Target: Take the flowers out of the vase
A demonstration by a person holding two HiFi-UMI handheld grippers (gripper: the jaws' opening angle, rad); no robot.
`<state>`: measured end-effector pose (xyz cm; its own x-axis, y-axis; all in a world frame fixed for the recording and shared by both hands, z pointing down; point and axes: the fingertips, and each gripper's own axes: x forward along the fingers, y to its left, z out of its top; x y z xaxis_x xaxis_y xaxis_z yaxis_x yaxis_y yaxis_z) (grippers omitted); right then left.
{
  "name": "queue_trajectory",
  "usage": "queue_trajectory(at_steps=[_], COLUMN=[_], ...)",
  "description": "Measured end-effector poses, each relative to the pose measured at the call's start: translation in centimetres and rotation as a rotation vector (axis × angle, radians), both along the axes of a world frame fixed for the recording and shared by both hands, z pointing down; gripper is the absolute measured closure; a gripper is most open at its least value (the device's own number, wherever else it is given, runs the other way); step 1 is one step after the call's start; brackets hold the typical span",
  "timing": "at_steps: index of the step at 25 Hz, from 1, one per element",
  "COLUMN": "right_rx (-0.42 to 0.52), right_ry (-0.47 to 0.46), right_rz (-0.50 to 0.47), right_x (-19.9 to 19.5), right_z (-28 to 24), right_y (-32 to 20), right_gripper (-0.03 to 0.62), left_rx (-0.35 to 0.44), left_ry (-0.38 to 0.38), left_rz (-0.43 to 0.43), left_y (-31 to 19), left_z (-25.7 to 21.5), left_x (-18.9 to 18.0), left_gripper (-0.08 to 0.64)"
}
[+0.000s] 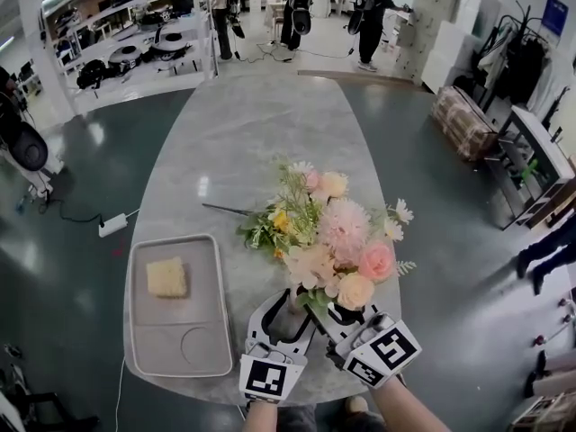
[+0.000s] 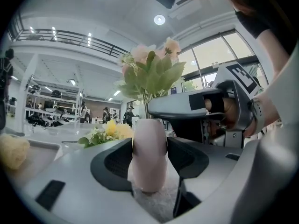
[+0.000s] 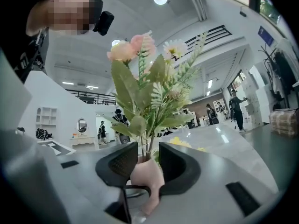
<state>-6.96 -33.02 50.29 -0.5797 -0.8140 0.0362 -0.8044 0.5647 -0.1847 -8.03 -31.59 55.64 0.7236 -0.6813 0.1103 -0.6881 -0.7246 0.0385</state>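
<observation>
A pale pink vase point(image 2: 149, 171) stands near the front edge of the marble table point(image 1: 243, 133). It holds a bouquet of pink and cream flowers point(image 1: 346, 250) with green leaves. My left gripper point(image 1: 290, 302) is open, its two dark pads level with the vase's body, which fills the gap between them. My right gripper point(image 3: 148, 164) is open too, and comes in from the right. The green stems point(image 3: 145, 146) rise between its pads just above the vase's mouth point(image 3: 147, 183), and neither pad presses on them. A looser yellow and green bunch point(image 1: 279, 221) lies on the table behind the vase.
A grey tray point(image 1: 148, 349) with a yellow sponge point(image 1: 166, 277) sits at the front left of the table. A thin dark stem point(image 1: 225, 210) lies near the middle. Several people stand at the far end of the room, near shelving point(image 1: 135, 34).
</observation>
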Motion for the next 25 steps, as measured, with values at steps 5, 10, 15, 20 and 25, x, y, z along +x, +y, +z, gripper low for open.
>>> queue_trajectory(at_steps=[5,10,15,20,25], right_rx=[0.017,0.034,0.059,0.085,0.101], right_ry=[0.012,0.008,0.001,-0.015,-0.039], right_rz=[0.000,0.010,0.010,0.002,-0.013], right_x=[-0.1,0.0,0.1,-0.2,0.5], right_z=[0.1,-0.1,-0.4,-1.5,-4.3], right_y=[0.0,0.2,0.6,0.5,0.3], right_gripper=[0.510,0.529,0.531,0.534,0.534], left_rx=[0.002,-0.001,0.000,-0.004,0.000], left_ry=[0.011,0.004,-0.020,-0.035,-0.040], left_rz=[0.008,0.011,0.012,0.010,-0.007], left_y=[0.2,0.3,0.7,0.9,1.1], left_z=[0.1,0.4,0.9,1.0,-0.9], left_x=[0.3,0.1,-0.3,-1.1,-0.8], left_gripper=[0.330,0.330,0.330,0.331,0.330])
